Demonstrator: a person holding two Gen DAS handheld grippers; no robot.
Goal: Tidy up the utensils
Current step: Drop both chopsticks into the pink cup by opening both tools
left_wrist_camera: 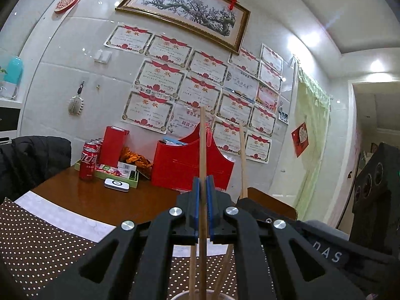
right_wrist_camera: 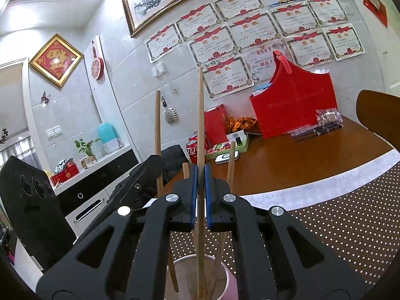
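Each gripper's jaws are clenched on one upright wooden chopstick, the left gripper on its chopstick and the right gripper on its own, above a cup holding more chopsticks on the dotted mat covering the table

Your way over the polka-dot mat and the bare wood toward the table's near edge lies free, while cola cans, a tray and the red basket crowd its far edge and chopsticks stand upright in the cup below you.
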